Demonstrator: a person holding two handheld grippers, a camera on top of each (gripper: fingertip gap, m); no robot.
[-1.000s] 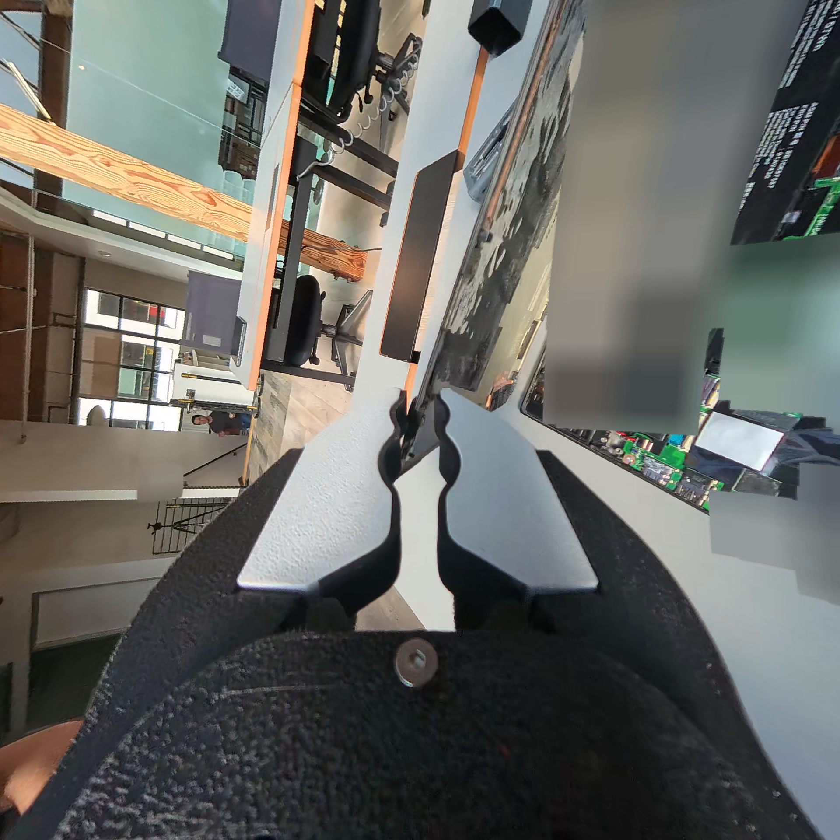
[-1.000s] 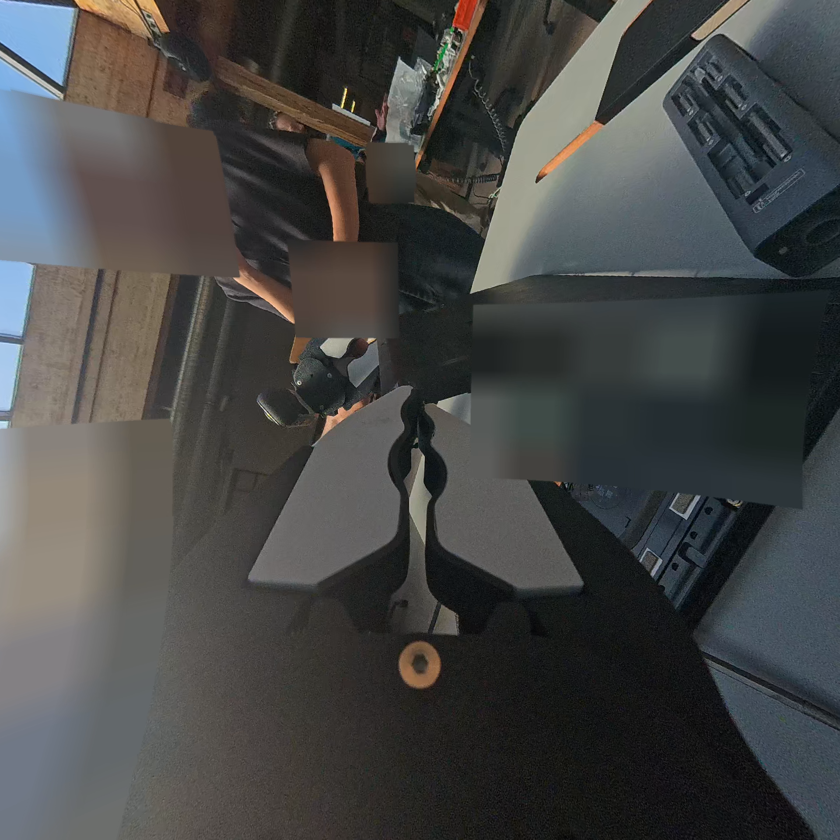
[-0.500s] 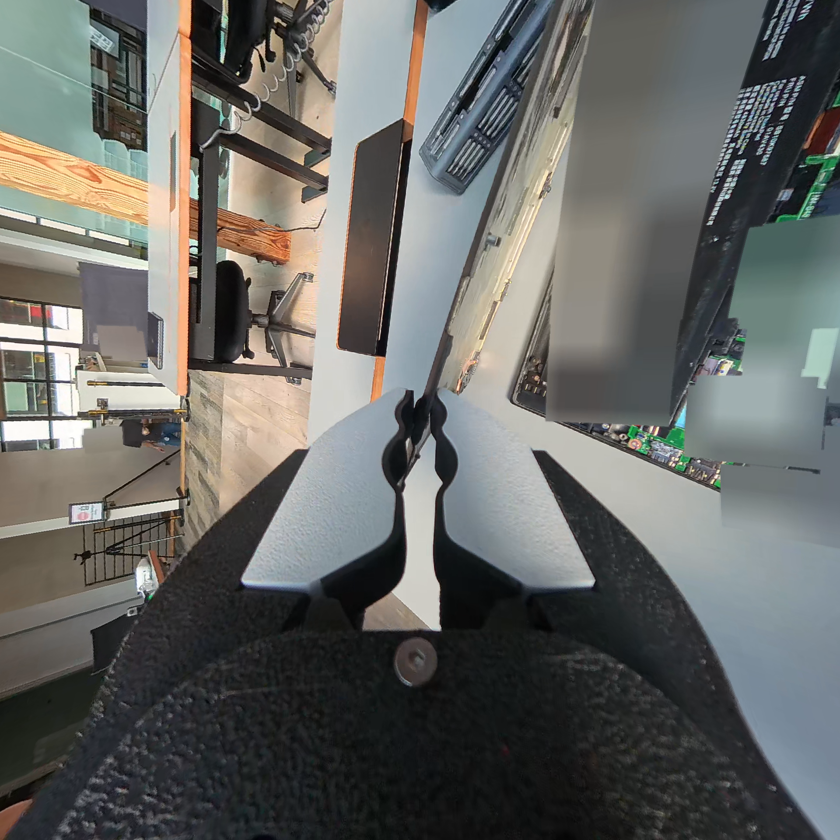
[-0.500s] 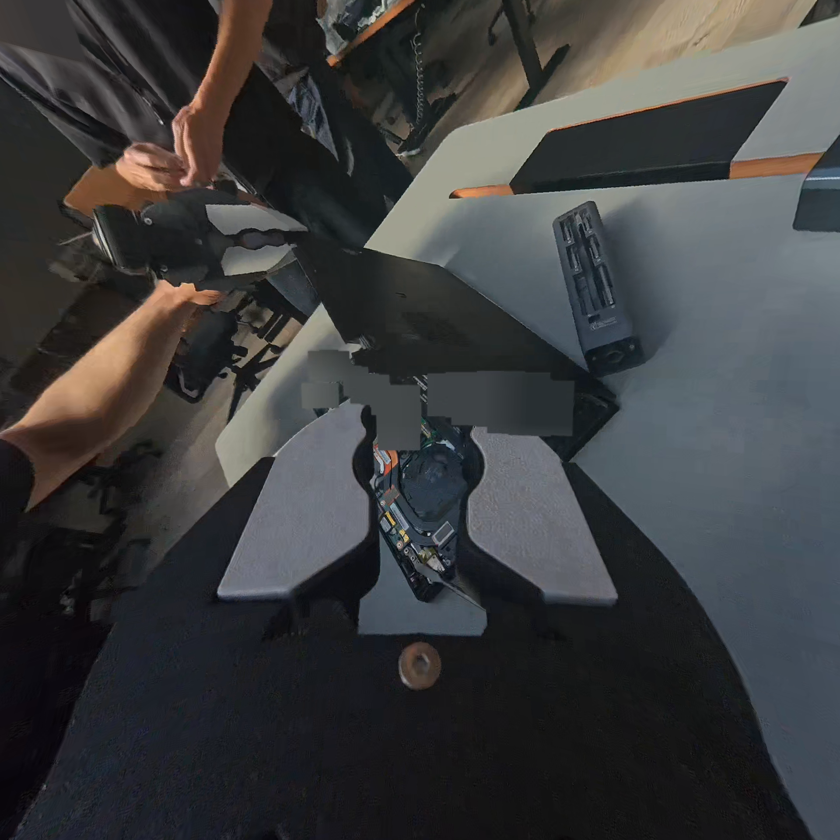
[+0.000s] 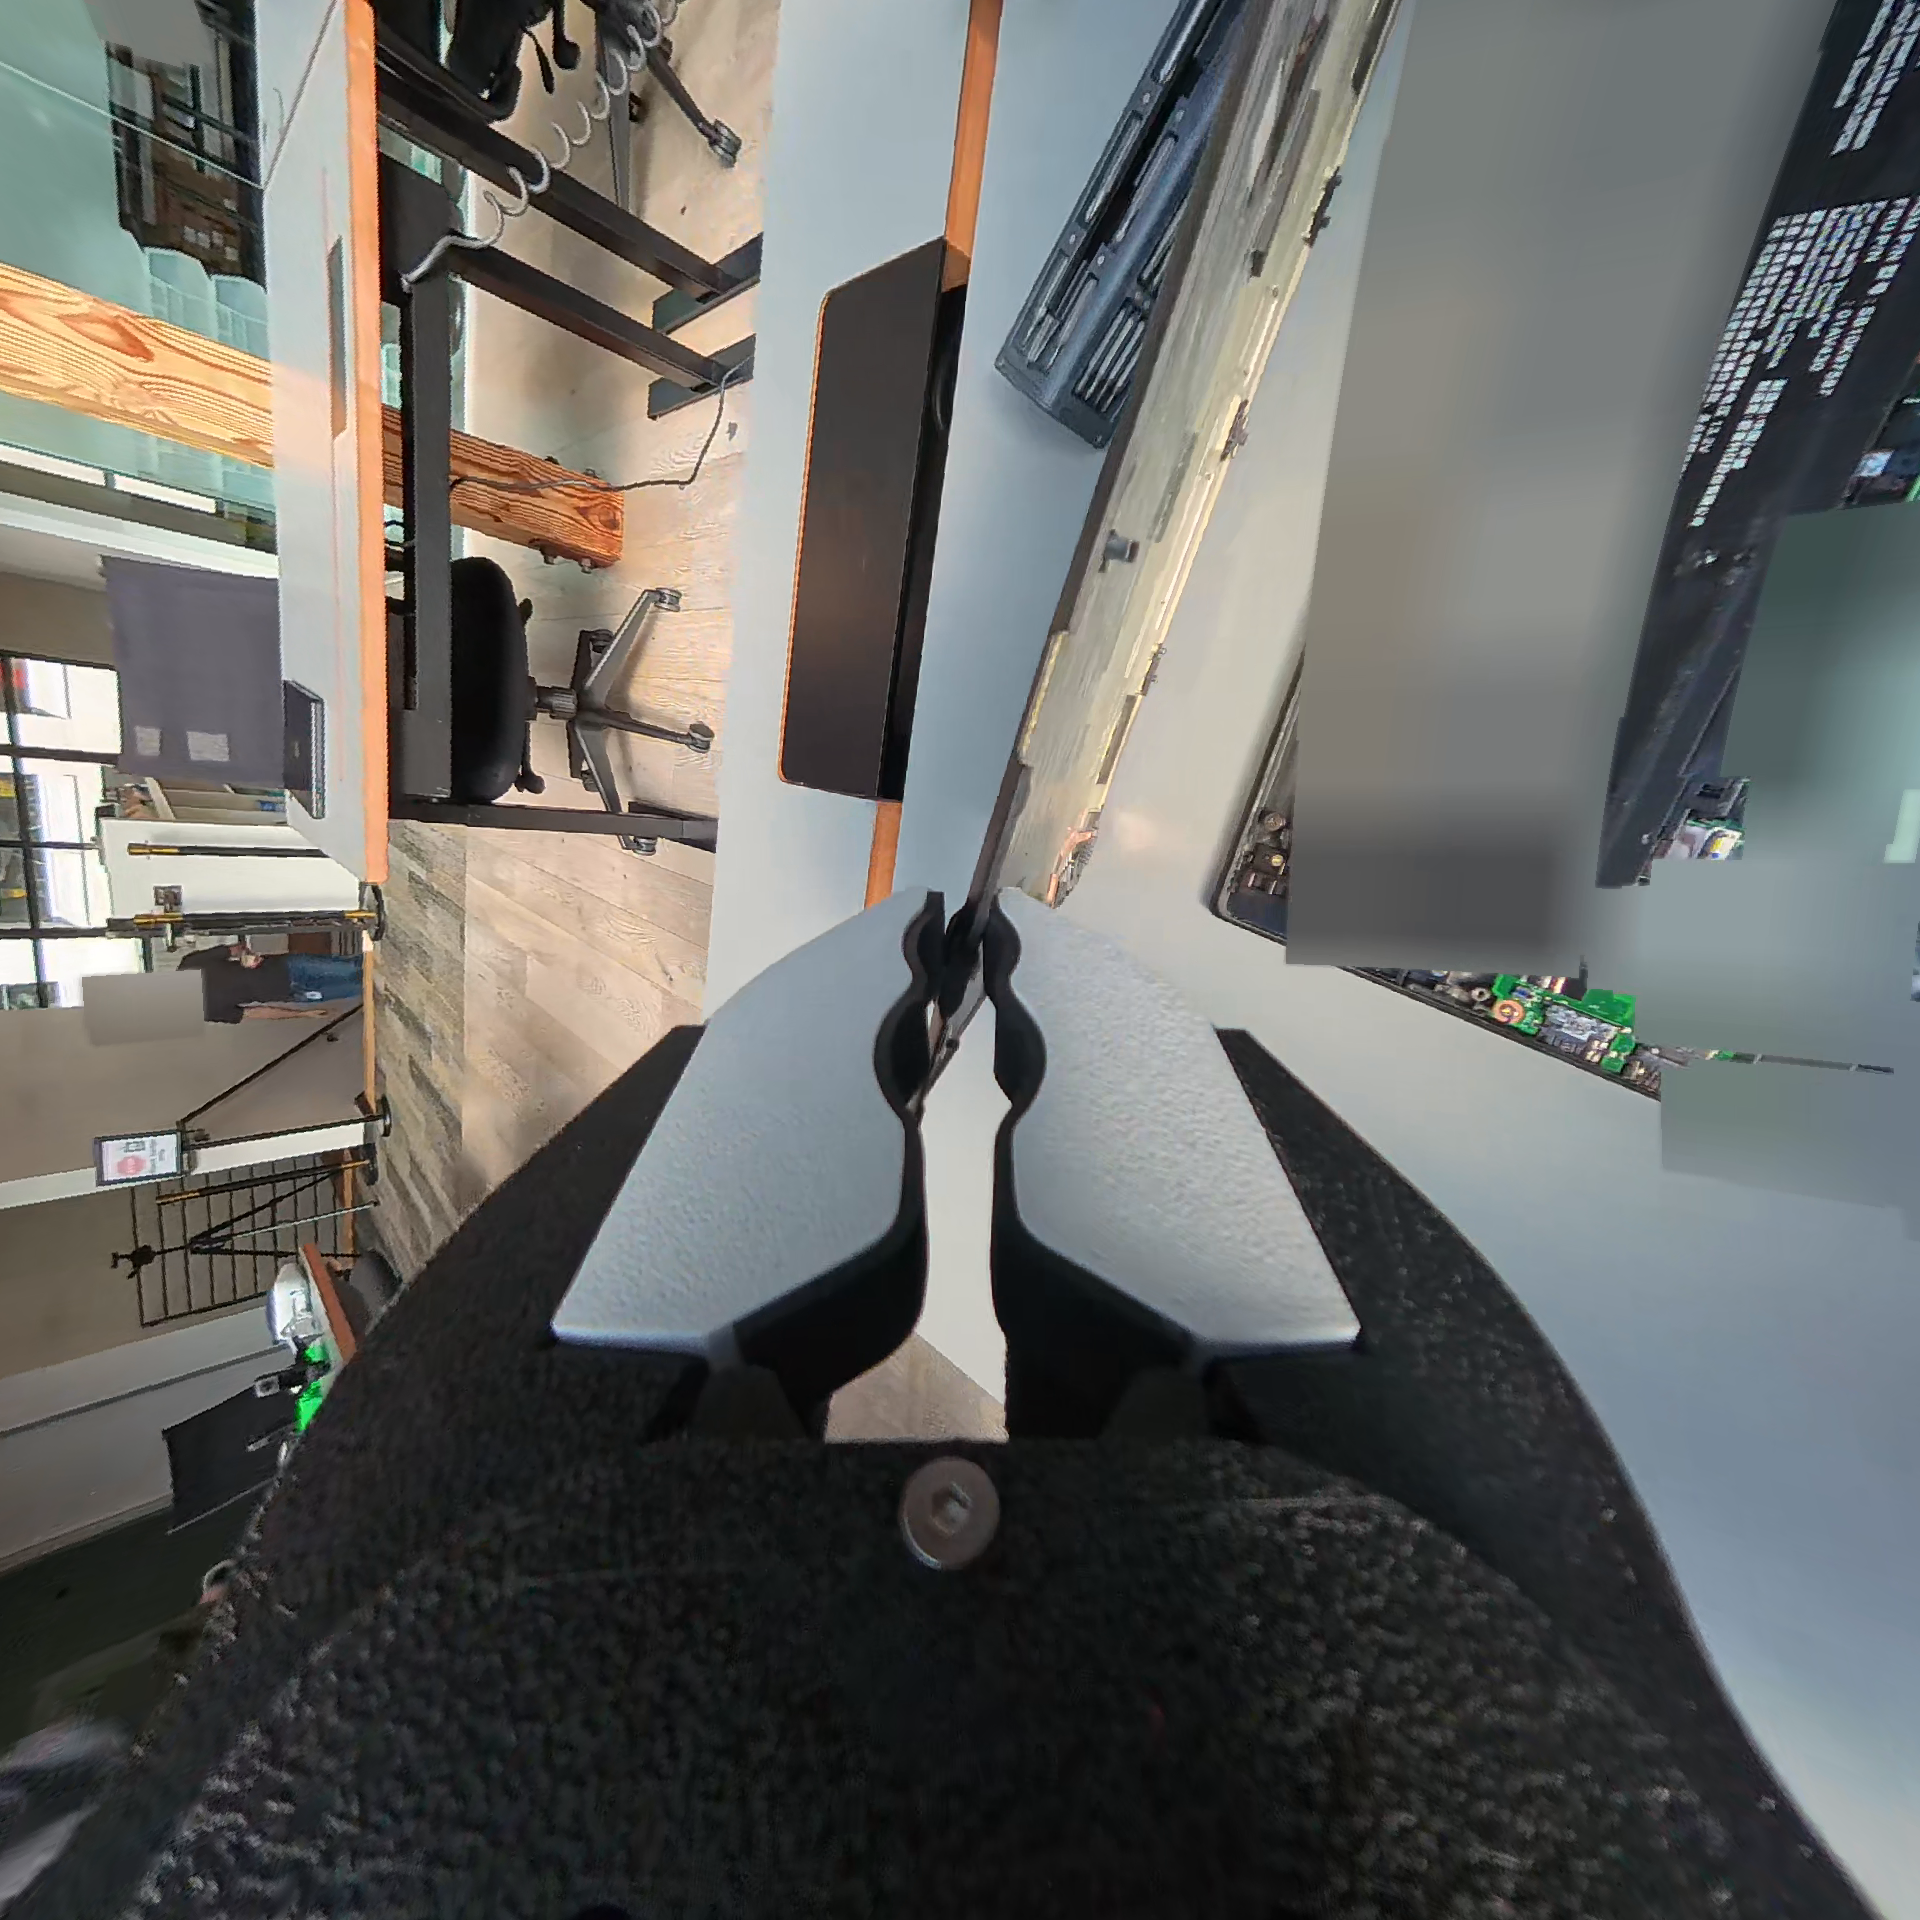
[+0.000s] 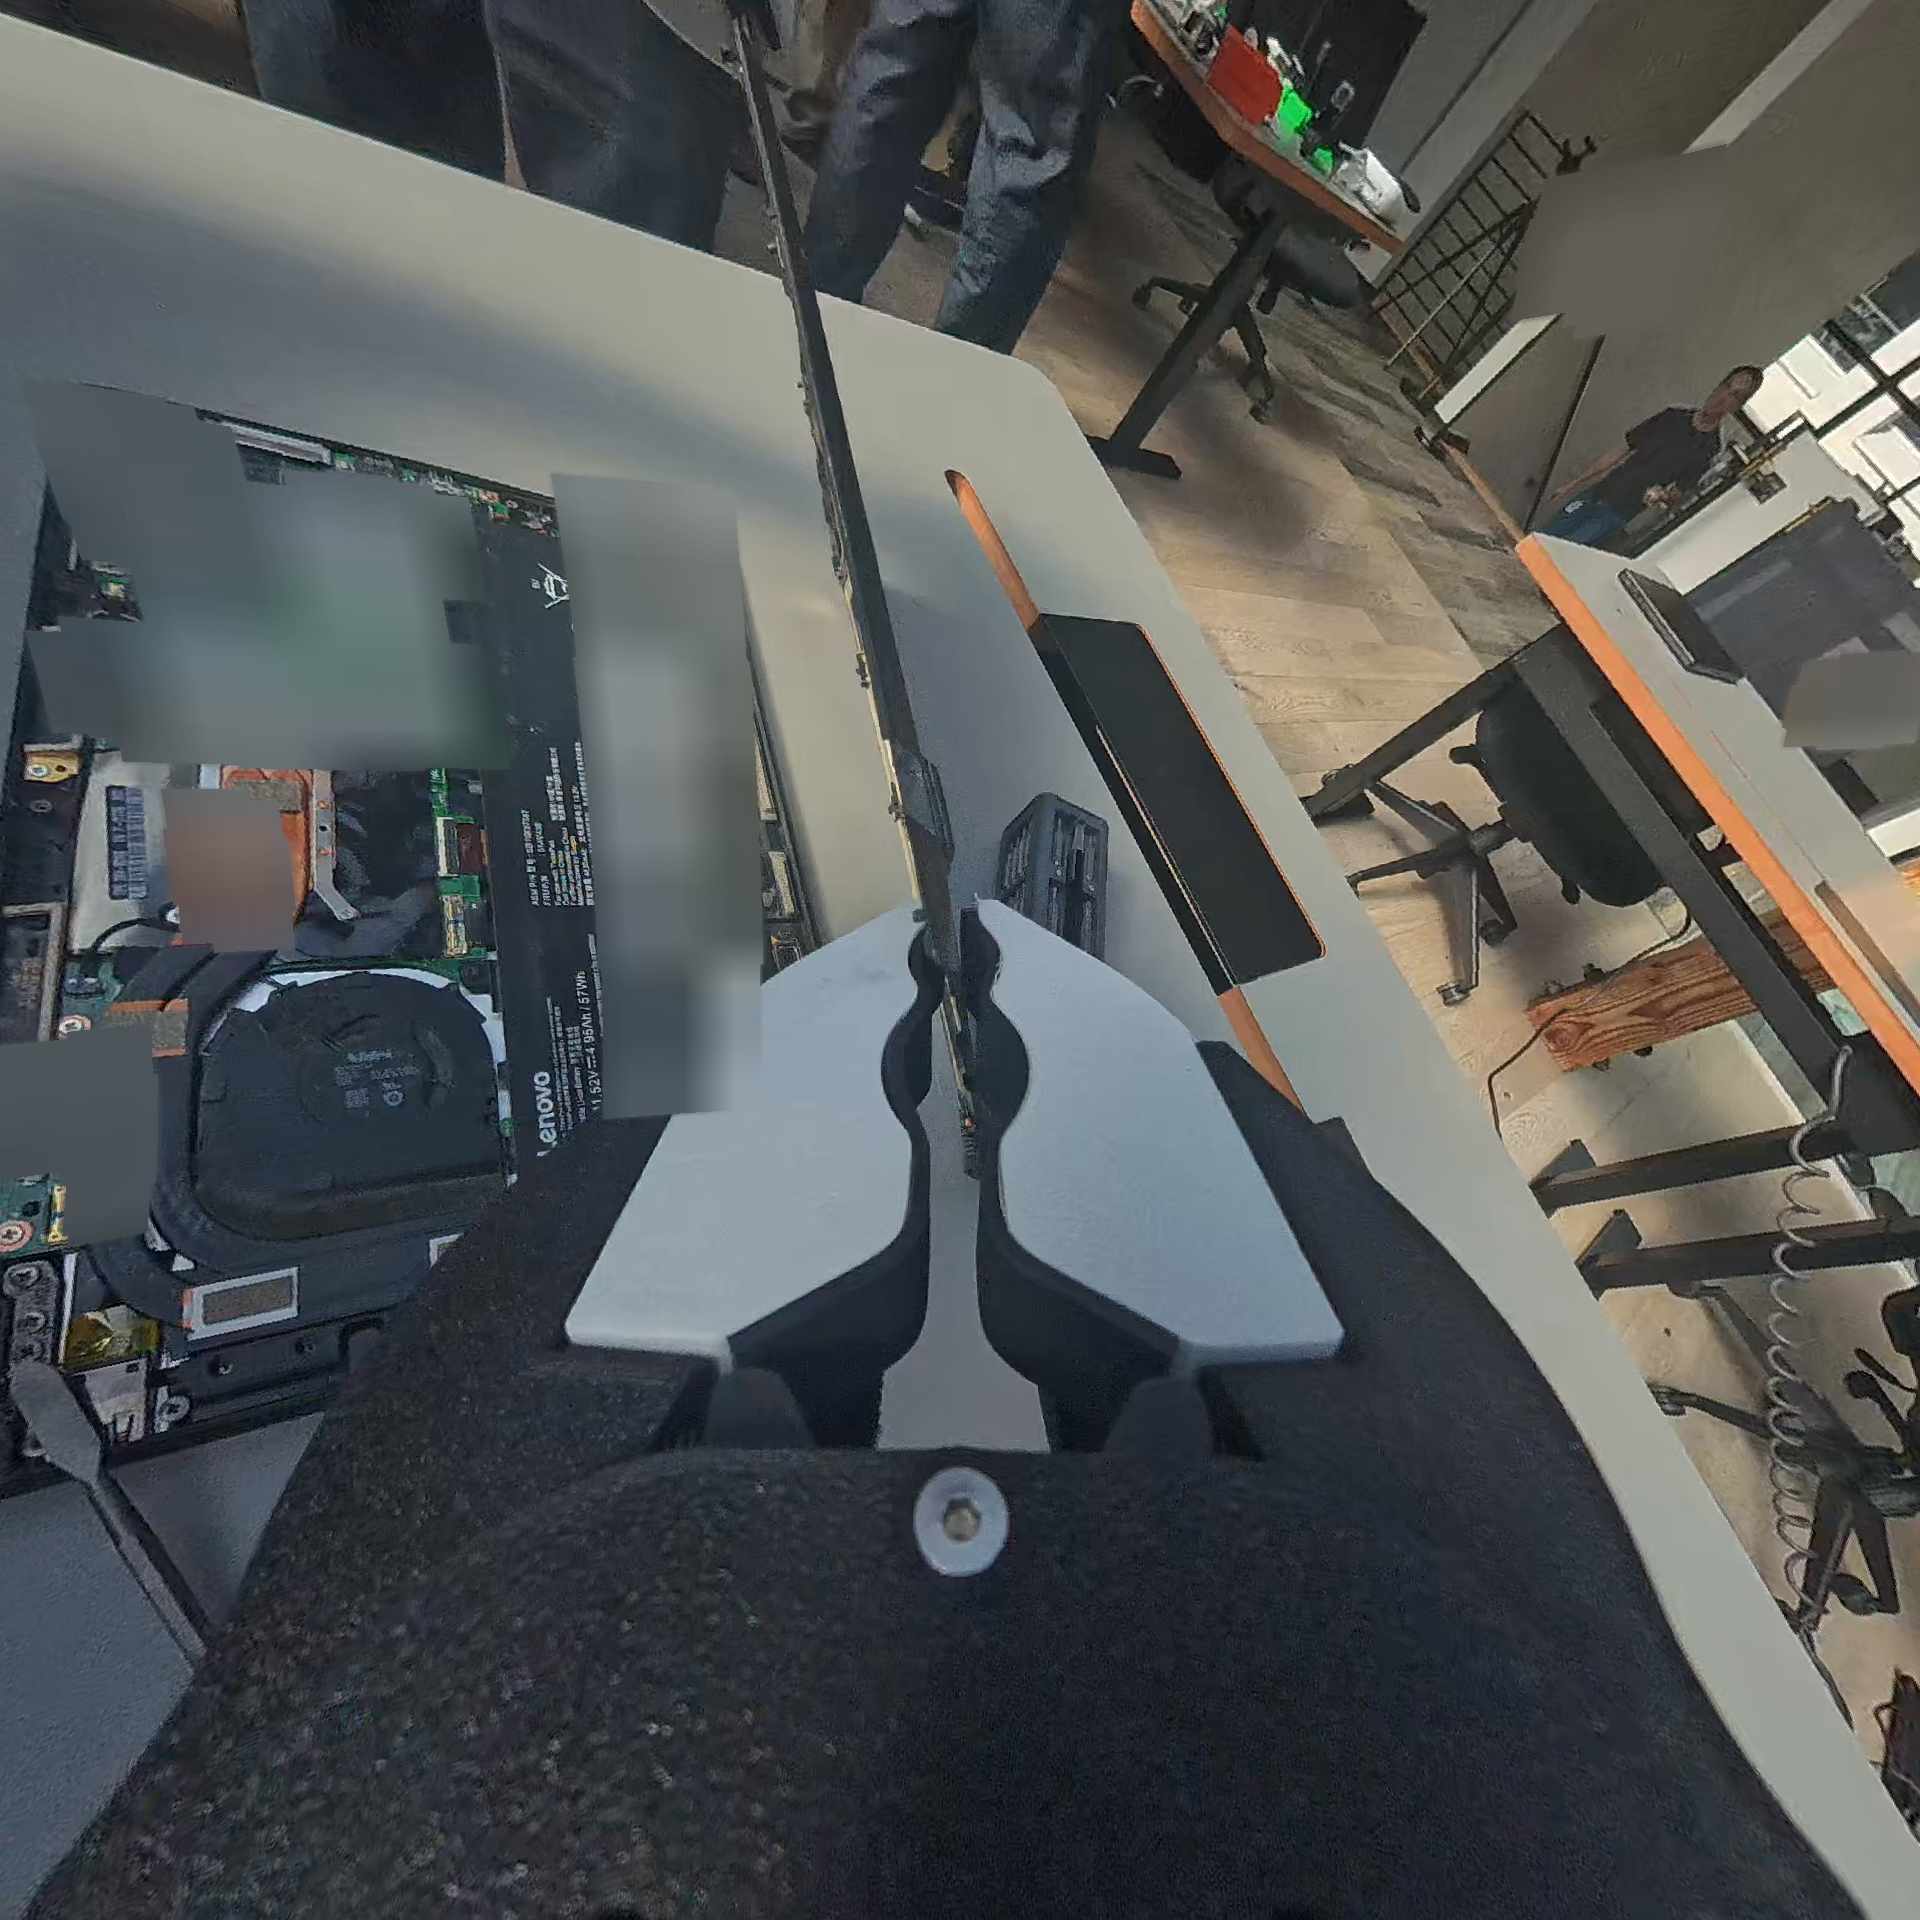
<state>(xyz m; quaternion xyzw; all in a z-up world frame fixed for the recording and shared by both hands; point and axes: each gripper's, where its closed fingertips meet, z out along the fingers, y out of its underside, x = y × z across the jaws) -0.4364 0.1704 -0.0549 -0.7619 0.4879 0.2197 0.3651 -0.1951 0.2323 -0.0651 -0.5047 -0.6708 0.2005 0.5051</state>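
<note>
1. The grey table (image 6: 644, 343) carries everything: an open laptop (image 6: 343, 1081) with its fan and circuit boards bare at 9 o'clock in the right wrist view, and a dark bit case (image 6: 1055, 873) lying just past the right gripper's tips at 12 o'clock.

2. The laptop's bottom cover (image 5: 1132, 582), a thin dark panel, hangs in the air between the two grippers, clear of the table and tilted. In the left wrist view it runs from the tips up toward 1 o'clock; in the right wrist view it shows edge-on toward 11 o'clock.

3. The left gripper (image 5: 961, 935) is clamped on one corner of the cover, only at the very tips. That small bite is likely to let the panel swing or slide out if the hands twist.

4. The right gripper (image 6: 951, 951) is pinched on the opposite edge, the panel running back along its jaws. If the two hands pull apart or turn unevenly, the thin cover may flex or crack.

5. A drop would probably land on the exposed boards or the bit case beneath.
</note>
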